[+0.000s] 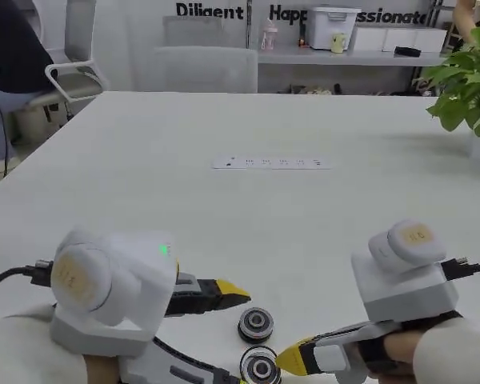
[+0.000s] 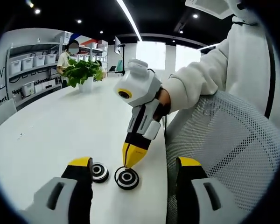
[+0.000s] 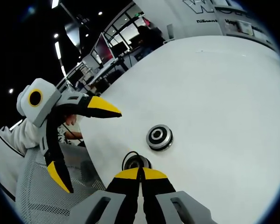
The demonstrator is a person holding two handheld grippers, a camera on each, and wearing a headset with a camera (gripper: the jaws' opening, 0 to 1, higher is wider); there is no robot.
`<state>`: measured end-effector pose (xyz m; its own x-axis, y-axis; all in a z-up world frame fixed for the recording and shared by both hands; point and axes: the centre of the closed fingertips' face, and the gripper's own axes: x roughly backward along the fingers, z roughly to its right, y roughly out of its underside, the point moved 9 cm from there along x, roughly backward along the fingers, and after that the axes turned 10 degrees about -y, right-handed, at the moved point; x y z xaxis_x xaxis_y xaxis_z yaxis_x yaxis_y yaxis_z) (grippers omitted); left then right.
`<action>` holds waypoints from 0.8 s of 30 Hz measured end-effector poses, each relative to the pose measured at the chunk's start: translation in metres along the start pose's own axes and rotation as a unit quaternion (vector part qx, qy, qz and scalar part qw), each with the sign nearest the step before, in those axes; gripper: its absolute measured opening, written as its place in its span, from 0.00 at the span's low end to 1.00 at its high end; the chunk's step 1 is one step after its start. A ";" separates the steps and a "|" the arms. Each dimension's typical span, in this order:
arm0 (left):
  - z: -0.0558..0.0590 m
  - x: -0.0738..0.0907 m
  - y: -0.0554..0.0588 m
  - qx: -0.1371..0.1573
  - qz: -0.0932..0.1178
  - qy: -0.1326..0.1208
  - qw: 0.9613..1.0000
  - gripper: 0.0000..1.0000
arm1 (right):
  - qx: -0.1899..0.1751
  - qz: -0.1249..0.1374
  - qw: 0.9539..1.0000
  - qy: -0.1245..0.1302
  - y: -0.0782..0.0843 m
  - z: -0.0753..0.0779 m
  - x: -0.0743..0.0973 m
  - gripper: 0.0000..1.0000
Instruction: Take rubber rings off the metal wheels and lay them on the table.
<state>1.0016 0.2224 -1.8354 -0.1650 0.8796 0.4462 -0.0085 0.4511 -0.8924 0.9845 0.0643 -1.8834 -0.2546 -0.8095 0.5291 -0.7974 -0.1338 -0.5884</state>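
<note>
Two small metal wheels with black rubber rings lie near the table's front edge. In the head view the farther wheel [image 1: 255, 324] sits just beyond the nearer wheel [image 1: 260, 368]. My right gripper [image 1: 286, 360] is shut, its yellow tips touching the nearer wheel's rim [image 3: 136, 162] [image 2: 126, 178]; whether they pinch the ring I cannot tell. The farther wheel [image 3: 158, 136] [image 2: 99, 171] lies untouched. My left gripper [image 1: 230, 334] stands wide open, with one jaw on either side of the two wheels and nothing held [image 2: 134, 163].
A white power strip [image 1: 270, 163] lies mid-table. A potted plant [image 1: 468, 88] stands at the far right edge. A white chair [image 1: 208, 68] and shelves with bins are behind the table. A mesh chair [image 2: 224, 140] is close to the front edge.
</note>
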 end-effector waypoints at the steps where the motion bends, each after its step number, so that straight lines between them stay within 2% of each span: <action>1: -0.001 0.003 -0.001 -0.007 0.004 -0.005 1.000 0.72 | 0.000 0.000 1.000 0.000 0.000 0.000 0.000 0.00; 4: -0.002 0.010 -0.003 -0.008 0.006 -0.010 1.000 0.70 | 0.000 -0.001 1.000 0.000 0.000 0.000 0.000 0.00; 9: -0.001 0.023 -0.001 -0.010 0.007 -0.023 1.000 0.72 | 0.000 -0.001 1.000 0.000 0.000 0.000 0.000 0.00; 13: -0.002 0.035 -0.001 0.003 0.020 -0.041 0.999 0.77 | 0.000 0.002 1.000 0.001 -0.001 0.001 0.001 0.00; 16: -0.003 0.040 0.000 0.015 0.021 -0.050 0.998 0.83 | -0.003 0.004 1.000 0.001 -0.001 0.001 0.001 0.00; 20: -0.003 0.049 0.004 0.031 0.018 -0.065 0.997 0.86 | -0.002 0.003 1.000 0.001 -0.001 0.000 0.002 0.00; 24: -0.005 0.062 0.011 0.052 0.028 -0.086 0.994 0.91 | -0.003 0.003 1.000 0.001 -0.001 0.001 0.002 0.00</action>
<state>0.9966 0.2826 -1.8178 -0.3349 0.8599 0.3852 -0.0954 0.3757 -0.9218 0.9856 0.0626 -1.8825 -0.2602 -0.8089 0.5273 -0.7990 -0.1262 -0.5879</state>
